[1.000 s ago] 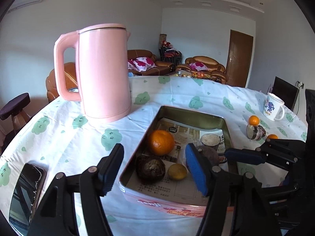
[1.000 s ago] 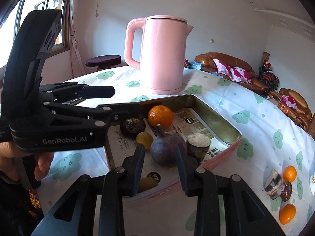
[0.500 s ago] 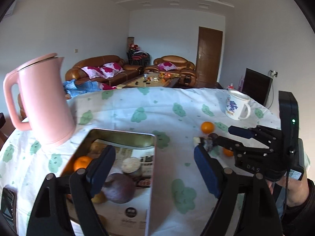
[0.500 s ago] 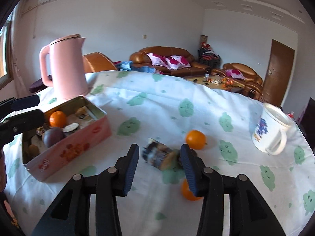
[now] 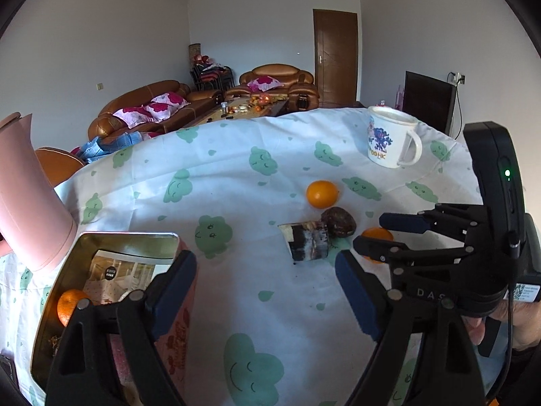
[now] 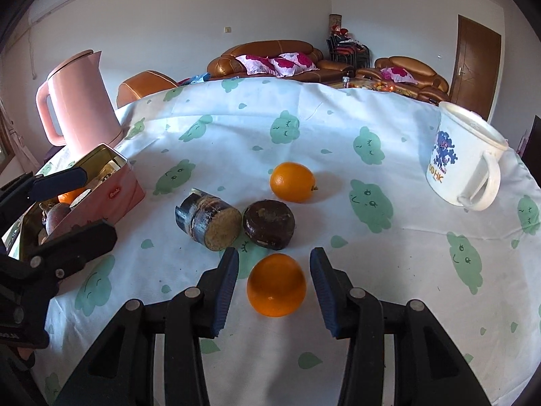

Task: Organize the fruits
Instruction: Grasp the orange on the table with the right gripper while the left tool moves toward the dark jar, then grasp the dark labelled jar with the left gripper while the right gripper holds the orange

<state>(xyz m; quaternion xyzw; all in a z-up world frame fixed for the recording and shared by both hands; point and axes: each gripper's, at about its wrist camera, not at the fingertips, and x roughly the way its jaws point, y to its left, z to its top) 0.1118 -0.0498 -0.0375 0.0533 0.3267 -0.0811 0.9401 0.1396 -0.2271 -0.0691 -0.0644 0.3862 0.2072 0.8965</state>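
Pink rectangular metal tin (image 6: pixel 111 187) at far left holds an orange and a dark purple fruit. Black-skinned cut cylinder of cane (image 6: pixel 208 218) lies on its side, pale cut end facing the camera (long axis running back-left). Right gripper (image 6: pixel 274 286), jaws spread wide, brackets the near round orange (image 6: pixel 276 284) without contact. Left gripper (image 5: pixel 267 292) hangs wide and empty.

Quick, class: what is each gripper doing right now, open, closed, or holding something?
Left gripper: open, holding nothing, above the tablecloth beside the tin.
Right gripper: open, fingers either side of the near orange, not clamped.
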